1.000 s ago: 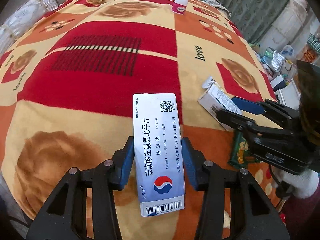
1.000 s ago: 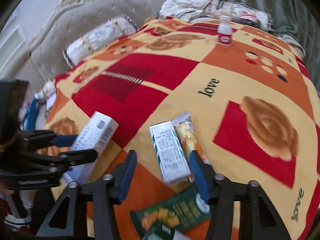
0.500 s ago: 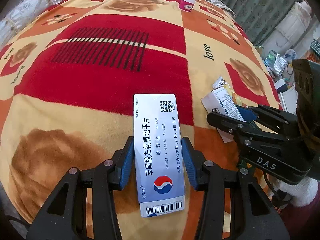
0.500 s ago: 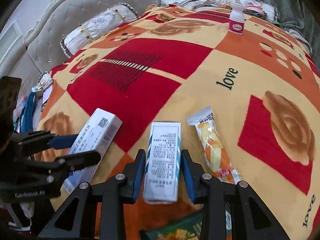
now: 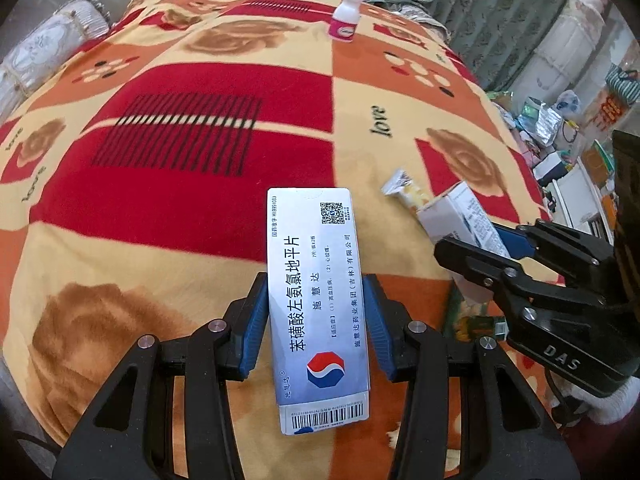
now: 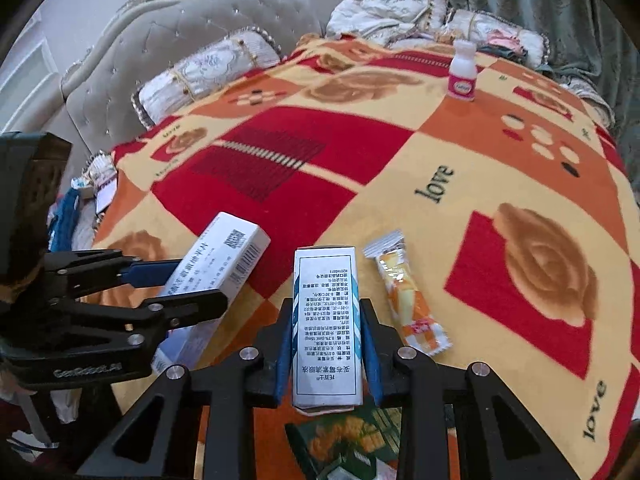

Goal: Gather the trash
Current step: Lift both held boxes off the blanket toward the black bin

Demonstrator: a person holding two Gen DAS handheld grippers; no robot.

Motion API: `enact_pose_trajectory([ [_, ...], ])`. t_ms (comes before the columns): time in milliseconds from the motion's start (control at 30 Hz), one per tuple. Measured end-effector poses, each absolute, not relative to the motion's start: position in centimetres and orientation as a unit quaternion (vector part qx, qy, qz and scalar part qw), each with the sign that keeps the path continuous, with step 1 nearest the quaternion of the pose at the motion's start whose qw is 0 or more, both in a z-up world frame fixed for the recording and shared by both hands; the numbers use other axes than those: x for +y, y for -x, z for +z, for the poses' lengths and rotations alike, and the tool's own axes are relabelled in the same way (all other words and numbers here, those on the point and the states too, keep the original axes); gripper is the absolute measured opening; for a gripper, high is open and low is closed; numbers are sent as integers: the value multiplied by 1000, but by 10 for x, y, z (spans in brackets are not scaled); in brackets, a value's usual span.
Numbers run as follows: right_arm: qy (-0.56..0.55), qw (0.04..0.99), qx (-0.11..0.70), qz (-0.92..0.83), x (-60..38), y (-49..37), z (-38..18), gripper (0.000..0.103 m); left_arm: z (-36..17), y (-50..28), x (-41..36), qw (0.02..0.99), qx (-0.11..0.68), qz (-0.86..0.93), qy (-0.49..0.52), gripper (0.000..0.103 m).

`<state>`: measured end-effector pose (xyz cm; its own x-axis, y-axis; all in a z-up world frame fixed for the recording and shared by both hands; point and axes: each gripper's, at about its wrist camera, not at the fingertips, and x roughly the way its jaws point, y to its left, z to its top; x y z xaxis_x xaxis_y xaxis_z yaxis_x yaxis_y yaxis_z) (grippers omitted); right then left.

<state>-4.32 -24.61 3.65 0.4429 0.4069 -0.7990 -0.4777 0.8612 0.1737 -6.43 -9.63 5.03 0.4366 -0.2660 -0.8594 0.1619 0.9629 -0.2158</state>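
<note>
Trash is being gathered off the blanket (image 5: 160,240): the left gripper (image 5: 316,320) is clamping a blue-white medicine box (image 5: 316,300) at lower centre, the right gripper (image 6: 326,350) is clamping a smaller carton (image 6: 326,328). Snack wrapper (image 6: 404,296), green packet (image 6: 352,440) and upper-right bottle (image 6: 462,76) are lying uncollected.

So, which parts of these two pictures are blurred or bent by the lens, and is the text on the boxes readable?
Left wrist view: sharp; print on the blue-white medicine box reads clearly, while the blanket bulges from fisheye bending. Right wrist view: softer; the small white box is legible, but the green packet below it is smeared.
</note>
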Motion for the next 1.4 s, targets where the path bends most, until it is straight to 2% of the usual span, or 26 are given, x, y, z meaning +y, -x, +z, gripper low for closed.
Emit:
enact_pose_trajectory([
  [467,12,871,445,208,-308,66,54,29,73,66,-158,849,499,-172,20,44],
  [1400,-39,896,434,82,-445,111,59,29,83,74,-301,824,494,-275,-28,44],
])
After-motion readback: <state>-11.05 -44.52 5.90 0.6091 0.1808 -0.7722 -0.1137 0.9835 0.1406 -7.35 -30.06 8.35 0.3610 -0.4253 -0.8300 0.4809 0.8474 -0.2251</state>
